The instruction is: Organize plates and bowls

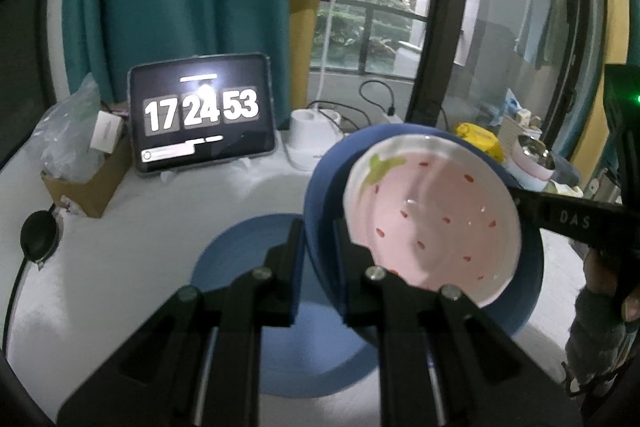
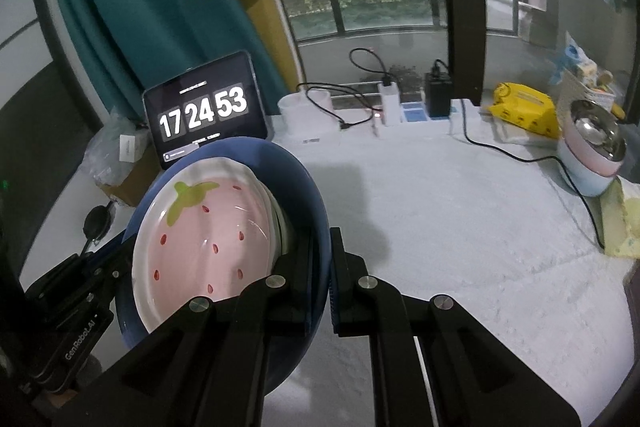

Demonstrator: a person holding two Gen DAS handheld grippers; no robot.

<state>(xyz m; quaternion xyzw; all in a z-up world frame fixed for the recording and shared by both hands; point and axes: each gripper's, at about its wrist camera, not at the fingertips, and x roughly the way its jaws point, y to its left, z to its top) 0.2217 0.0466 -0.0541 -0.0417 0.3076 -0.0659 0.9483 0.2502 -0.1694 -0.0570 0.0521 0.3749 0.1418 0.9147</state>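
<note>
Left gripper [image 1: 316, 247] and right gripper [image 2: 320, 267] each clenched on rim of deep blue ceramic bowl [image 1: 320, 195] | pink strawberry-pattern dish [image 1: 432, 219] nested inside, above flat blue plate [image 1: 240, 259] | risk: tilt slides dish out.

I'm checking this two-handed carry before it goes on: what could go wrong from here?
1. The strawberry dish lies loose in the tilted blue bowl; more tilt could slide it out.
2. The left gripper and right gripper each pinch only the bowl's rim; uneven movement might twist it free.
3. The blue plate sits below; a dropped bowl may strike it.
</note>
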